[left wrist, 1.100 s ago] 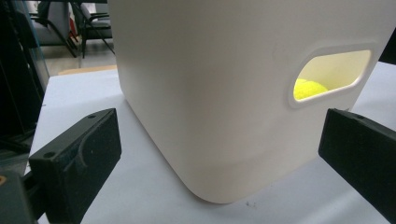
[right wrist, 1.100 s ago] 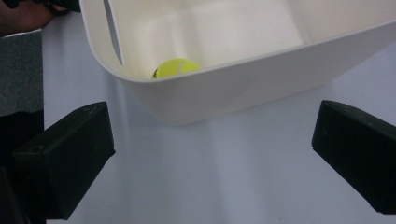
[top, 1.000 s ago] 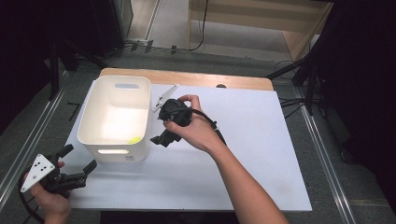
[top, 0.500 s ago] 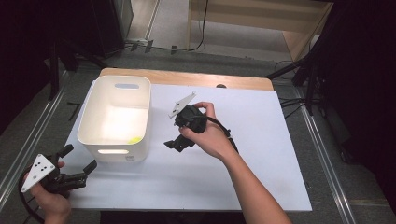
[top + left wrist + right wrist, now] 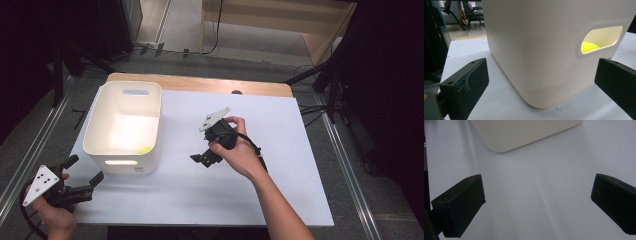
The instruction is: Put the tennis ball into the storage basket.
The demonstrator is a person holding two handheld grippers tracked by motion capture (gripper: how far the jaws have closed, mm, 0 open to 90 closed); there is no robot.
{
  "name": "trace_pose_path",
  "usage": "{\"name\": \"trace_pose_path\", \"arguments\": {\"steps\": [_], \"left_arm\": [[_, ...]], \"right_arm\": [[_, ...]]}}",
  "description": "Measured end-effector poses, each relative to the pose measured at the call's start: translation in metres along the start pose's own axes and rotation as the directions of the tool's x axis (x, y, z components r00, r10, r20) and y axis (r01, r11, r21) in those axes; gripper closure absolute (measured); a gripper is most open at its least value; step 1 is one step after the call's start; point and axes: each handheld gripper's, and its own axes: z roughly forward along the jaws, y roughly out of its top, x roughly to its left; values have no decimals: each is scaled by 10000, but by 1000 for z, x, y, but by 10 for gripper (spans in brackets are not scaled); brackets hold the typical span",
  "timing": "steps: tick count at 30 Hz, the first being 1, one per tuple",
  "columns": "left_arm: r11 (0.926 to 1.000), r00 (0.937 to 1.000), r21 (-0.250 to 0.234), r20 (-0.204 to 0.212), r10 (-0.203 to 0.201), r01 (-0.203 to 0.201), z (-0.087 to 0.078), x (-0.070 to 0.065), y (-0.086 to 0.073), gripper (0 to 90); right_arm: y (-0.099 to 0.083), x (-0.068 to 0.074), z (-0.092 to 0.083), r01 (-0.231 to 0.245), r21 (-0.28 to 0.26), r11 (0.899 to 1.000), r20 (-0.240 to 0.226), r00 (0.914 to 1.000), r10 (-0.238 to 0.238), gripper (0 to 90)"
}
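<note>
Right hand-held gripper (image 5: 206, 157) farther from smooth tub (image 5: 102, 136)

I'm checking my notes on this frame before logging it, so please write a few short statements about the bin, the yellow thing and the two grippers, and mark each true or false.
1. A yellow object lies inside the white bin. True.
2. The right gripper holds the yellow object. False: its fingers are open and empty, over the bare white table.
3. The left gripper is open. True.
4. The bin lies tipped on its side. False: it stands upright, its opening upward.
5. The left gripper's fingers grip the bin's handle slot. False: they sit apart from the bin.
</note>
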Motion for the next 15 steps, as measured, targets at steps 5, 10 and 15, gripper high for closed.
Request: {"name": "trace_pose_path", "arguments": {"steps": [5, 10, 15], "left_arm": [[10000, 10000, 27, -10, 22, -22, 0, 0, 0, 0], [10000, 10000, 37, -26, 37, -37, 0, 0, 0, 0], [9999, 10000, 84, -40, 72, -71, 0, 0, 0, 0]], "right_arm": [[-18, -4, -5, -296, -133, 9995, 118, 9995, 298, 0], [-34, -8, -10, -546, -344, 9979, 254, 9981, 555, 0], [-50, -10, -15, -832, -574, 9949, 358, 9957, 853, 0]]}}
